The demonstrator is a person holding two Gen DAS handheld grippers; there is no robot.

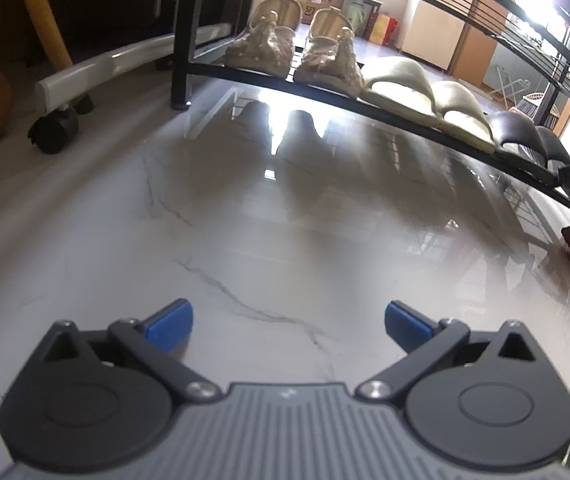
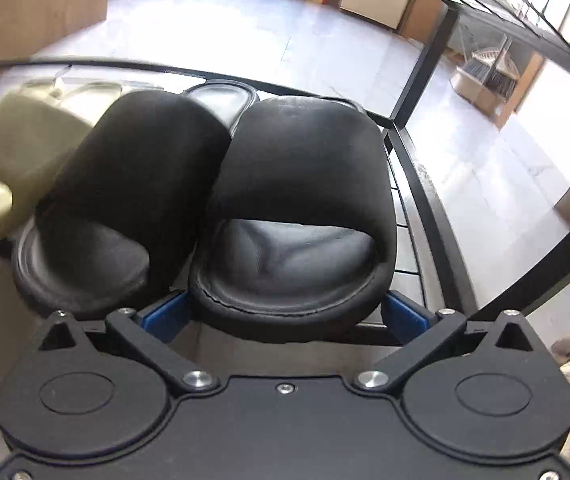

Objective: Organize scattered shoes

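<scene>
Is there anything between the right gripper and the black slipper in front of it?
No. The right gripper is open, and the heel of the right black slipper already sits between its fingers. The other black slipper only touches it on the left.

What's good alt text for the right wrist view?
The right gripper straddles the heel of a black slide sandal on a black metal shoe rack, its blue fingers spread. A matching sandal sits left.
</scene>
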